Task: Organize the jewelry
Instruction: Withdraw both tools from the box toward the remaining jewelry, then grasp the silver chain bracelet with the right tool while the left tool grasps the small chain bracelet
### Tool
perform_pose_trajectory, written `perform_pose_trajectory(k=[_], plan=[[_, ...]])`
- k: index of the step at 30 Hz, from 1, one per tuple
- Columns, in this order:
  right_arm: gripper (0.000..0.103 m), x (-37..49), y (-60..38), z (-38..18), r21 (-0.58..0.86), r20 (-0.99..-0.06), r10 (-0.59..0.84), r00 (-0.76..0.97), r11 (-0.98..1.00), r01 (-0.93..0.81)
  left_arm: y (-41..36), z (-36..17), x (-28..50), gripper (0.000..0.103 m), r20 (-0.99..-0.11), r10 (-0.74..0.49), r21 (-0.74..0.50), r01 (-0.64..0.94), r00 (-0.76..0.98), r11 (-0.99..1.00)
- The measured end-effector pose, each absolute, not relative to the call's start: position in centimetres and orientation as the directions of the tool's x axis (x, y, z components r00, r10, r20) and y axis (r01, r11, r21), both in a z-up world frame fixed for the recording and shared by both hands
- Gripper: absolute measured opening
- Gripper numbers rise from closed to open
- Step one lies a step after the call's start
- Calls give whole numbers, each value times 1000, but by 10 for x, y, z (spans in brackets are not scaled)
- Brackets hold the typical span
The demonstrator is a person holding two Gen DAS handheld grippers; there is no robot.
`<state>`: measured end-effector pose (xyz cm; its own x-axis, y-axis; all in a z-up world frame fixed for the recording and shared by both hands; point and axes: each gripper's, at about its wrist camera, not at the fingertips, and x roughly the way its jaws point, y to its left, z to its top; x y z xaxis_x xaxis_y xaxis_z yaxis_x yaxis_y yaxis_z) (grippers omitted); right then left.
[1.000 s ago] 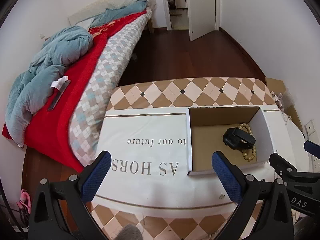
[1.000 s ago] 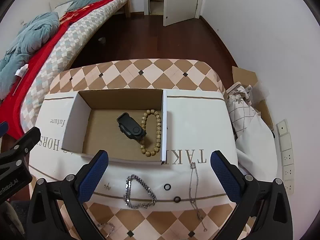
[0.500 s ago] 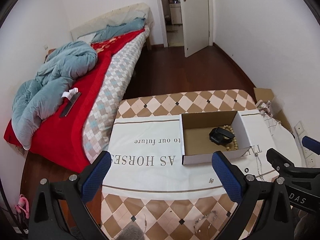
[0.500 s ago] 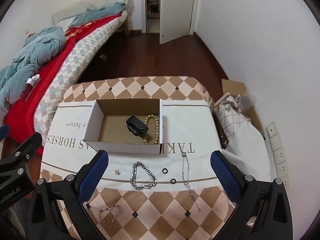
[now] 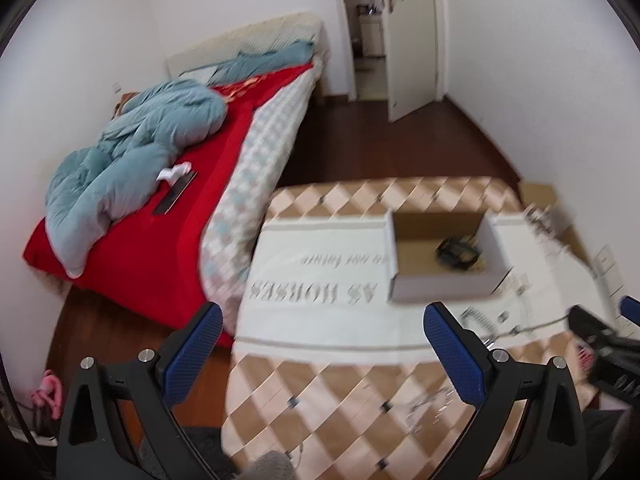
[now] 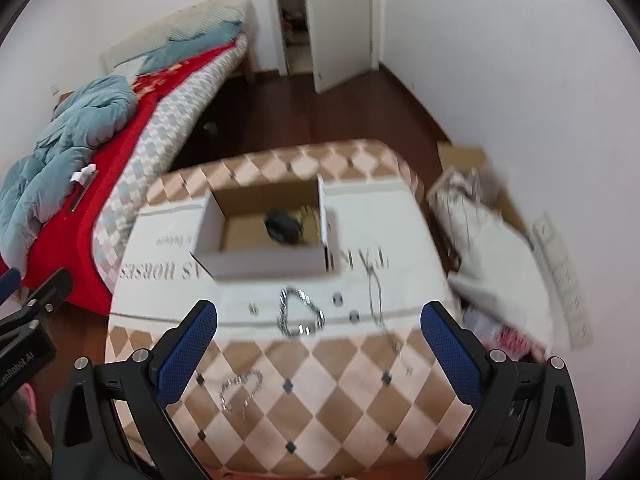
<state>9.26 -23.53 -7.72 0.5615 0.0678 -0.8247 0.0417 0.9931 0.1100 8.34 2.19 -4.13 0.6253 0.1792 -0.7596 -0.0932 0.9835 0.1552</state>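
- Jewelry: chunky chain bracelet (image 6: 300,312), two rings (image 6: 338,299) and thin necklace (image 6: 376,300) lie on the tabletop (image 6: 320,380) near the cardboard box (image 6: 264,232).
- Box holds a black watch (image 6: 282,226) beside beads, blurred.
- Left hand-held gripper (image 5: 324,348) and right hand-held gripper (image 6: 320,344): jaws spread, empty.
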Motion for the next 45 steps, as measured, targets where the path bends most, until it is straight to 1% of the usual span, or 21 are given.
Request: perform_pose_trajectory(k=[2,3,5,6,7,9,13,18,20,21,22,23,25,26,29,33,38,41,43,44,45], plan=[[103,92,-246,-104,149,-855,92,511,986,71,24,-61,81,102,-785,192,169,-94,589,981],[101,92,-252,-119,177,-867,113,485,980,87,24,-78,80,102,-805,199,180,-90,558,979],[89,95,-258,-150,215,-889,149,433,971,108,22,-107,79,102,-834,216,206,-77,508,976],[78,97,-260,-164,223,-901,158,404,968,119,20,-118,79,102,-846,220,213,-70,486,975],[70,99,-262,-178,240,-908,177,380,963,126,19,-129,78,102,-857,222,217,-64,466,974],[69,102,-262,-199,255,-916,193,352,957,138,15,-157,79,102,-882,238,238,-52,406,970],[69,118,-262,-229,283,-917,220,334,947,151,15,-187,84,102,-901,259,256,-55,347,965],[69,147,-246,-253,299,-913,236,332,942,151,21,-200,96,102,-905,284,278,-63,318,958],[69,159,-237,-261,263,-923,205,326,954,143,22,-201,100,102,-905,288,283,-62,312,957],[66,161,-232,-260,230,-920,173,351,965,129,22,-203,101,102,-905,292,287,-60,309,956],[62,164,-227,-261,202,-925,152,348,973,111,22,-203,102,102,-906,292,288,-59,307,956],[54,165,-221,-261,160,-927,117,357,983,93,21,-203,102,102,-907,289,286,-56,307,957],[16,166,-217,-260,103,-927,66,368,991,80,19,-205,102,102,-910,280,280,-45,305,959],[8,166,-218,-261,104,-928,70,365,992,75,16,-206,100,102,-914,269,271,-36,304,962],[8,158,-228,-262,121,-935,89,343,990,71,2,-208,92,102,-927,221,233,4,302,972],[8,130,-249,-263,133,-947,99,306,987,94,-19,-215,77,102,-957,116,140,76,268,987],[8,97,-275,-265,167,-951,120,285,975,148,-42,-227,76,102,-977,-19,4,109,211,994],[8,83,-285,-268,176,-951,123,282,970,169,-55,-230,84,101,-977,-50,-24,128,208,992],[8,80,-290,-269,179,-951,125,283,968,174,-68,-232,94,97,-977,-60,-27,160,204,987],[8,79,-291,-269,178,-951,123,283,968,176,-74,-233,97,93,-978,-60,-24,176,200,984],[8,78,-292,-269,179,-951,124,284,968,177,-79,-235,99,86,-978,-60,-22,191,198,981]])
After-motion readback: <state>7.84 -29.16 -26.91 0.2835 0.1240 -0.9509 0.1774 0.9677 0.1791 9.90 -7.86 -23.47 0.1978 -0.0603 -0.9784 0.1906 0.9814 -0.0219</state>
